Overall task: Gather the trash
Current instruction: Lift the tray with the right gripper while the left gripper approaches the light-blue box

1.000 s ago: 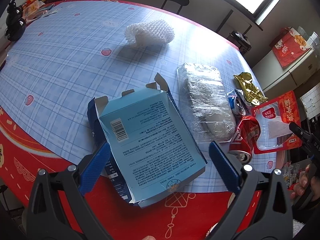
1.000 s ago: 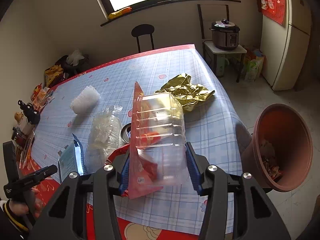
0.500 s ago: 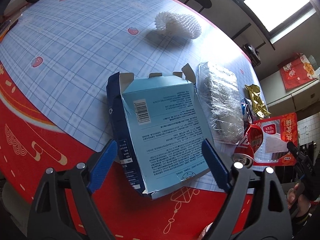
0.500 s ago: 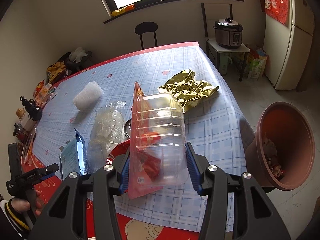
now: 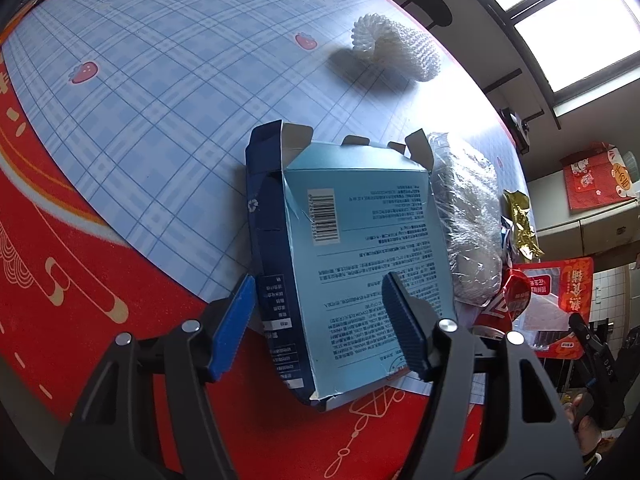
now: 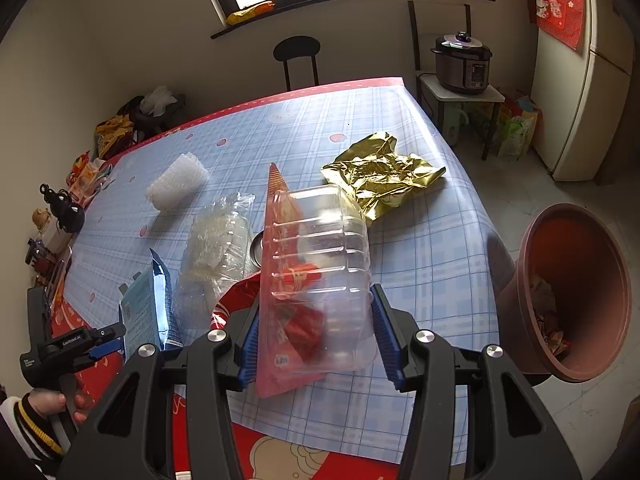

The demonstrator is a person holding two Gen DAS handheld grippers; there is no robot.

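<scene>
- Left wrist view showed the left tool (image 5: 320,312) low over the near end of a flattened light-blue cardboard box (image 5: 360,256) with dark-blue sides, lying on the tabletop (image 5: 160,80) under a blue checked cloth with a red border.
- Its jaws had just been closing, with the box's near end between them; one blue pad stood just beside the box's dark-blue edge and the other lay over its printed face, so no firm squeeze showed yet.
- Just past the box lay a crumpled clear plastic wrap (image 5: 468,224), then a crushed red can (image 5: 504,300); a white foam net sleeve (image 5: 396,48) sat well apart, farther up the cloth.
- Right wrist view showed the right tool (image 6: 316,332) clamped on a clear plastic clamshell tray with a red card backing (image 6: 316,276), raised above the cloth.
- A crumpled gold foil wrapper (image 6: 380,172) lay beyond it.
- A terracotta-brown round bin (image 6: 576,292) holding scraps stood on the floor beside the tabletop's corner.
</scene>
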